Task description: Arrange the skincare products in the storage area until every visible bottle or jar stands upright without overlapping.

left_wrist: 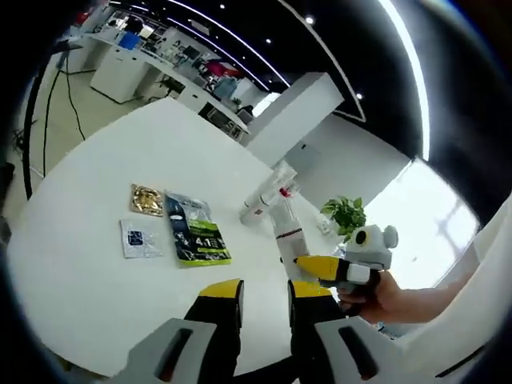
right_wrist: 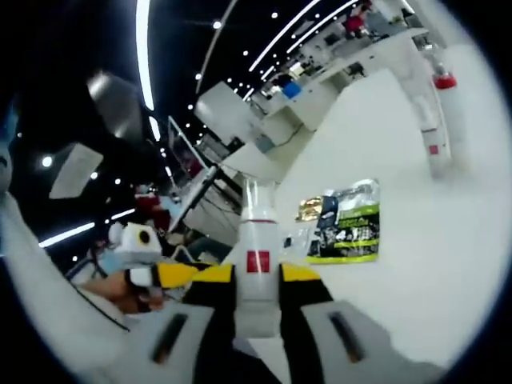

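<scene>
- Two grippers are at work over one white round table (left_wrist: pixel 96 272). The left gripper (left_wrist: pixel 264 298) hangs above it with its yellow-tipped jaws parted and nothing between them.
- Just right of those jaws, the right gripper (left_wrist: pixel 320 268) comes in, carried by a person's hand (left_wrist: pixel 384 298), and pinches a white bottle with a red band (left_wrist: pixel 286 228). The right gripper view confirms it: the right gripper's own jaws are closed on that bottle's (right_wrist: pixel 258 264) body, one on each side.
- Further back, a second white bottle (left_wrist: pixel 264 200) lies tipped over on the table, well apart from the flat sachets (left_wrist: pixel 180 228) to the left.
- My judgement is that the step in hand is setting the gripped bottle upright. It would go best lowered square onto bare table clear of the sachets and the lying bottle, base fully seated before the jaws let go, since a tall narrow bottle tips easily.
- The empty left gripper could steady it, or go for the lying bottle afterwards.
- Around the table is a bright open room: white counters (left_wrist: pixel 128 68), ceiling light strips, a potted plant (left_wrist: pixel 346 214), and a large window.
</scene>
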The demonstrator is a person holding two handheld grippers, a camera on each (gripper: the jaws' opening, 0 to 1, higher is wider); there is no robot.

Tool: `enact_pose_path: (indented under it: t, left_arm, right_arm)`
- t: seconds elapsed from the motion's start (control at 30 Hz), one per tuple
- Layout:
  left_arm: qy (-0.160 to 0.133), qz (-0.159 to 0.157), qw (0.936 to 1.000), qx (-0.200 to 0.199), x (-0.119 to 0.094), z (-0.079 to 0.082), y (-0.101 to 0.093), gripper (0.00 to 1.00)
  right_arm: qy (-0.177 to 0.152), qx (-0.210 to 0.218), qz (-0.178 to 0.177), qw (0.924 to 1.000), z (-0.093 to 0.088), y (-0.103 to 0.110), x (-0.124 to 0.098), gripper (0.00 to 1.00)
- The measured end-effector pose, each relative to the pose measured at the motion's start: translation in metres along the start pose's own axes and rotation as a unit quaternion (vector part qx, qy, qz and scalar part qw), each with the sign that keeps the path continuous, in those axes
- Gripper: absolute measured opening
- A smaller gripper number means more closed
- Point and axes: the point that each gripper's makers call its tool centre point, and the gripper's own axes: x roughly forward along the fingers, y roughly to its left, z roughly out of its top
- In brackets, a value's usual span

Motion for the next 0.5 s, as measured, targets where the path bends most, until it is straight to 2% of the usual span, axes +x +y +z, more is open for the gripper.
enact_pose_path:
  t: [0.13,0.27,0.3,0.33,0.5]
  left_arm:
    - [-0.009,-0.032,0.9992,-0.021,0.012,0.007,-0.016,0.30]
    - [-0.011,-0.045,0.9986,-0.028,0.019,0.008,-0.023,0.33]
    - [0.013,-0.061,0.9965,-0.055,0.029,0.002,-0.032,0.32]
    - [0.023,-0.065,0.9959,-0.058,0.032,-0.001,-0.034,0.32]
    - [0.036,-0.064,0.9961,-0.049,0.046,-0.004,-0.041,0.29]
  right_arm:
    - [0.009,-0.039,0.005,0.9992,-0.003,0.014,-0.002,0.18]
    - [0.008,-0.049,0.008,0.9988,-0.004,0.018,-0.003,0.18]
    - [0.018,-0.076,0.001,0.9970,-0.007,0.019,-0.005,0.18]
    - [0.020,-0.080,0.000,0.9966,-0.008,0.020,-0.006,0.18]
    - [0.029,-0.128,-0.016,0.9912,-0.007,0.020,-0.010,0.18]
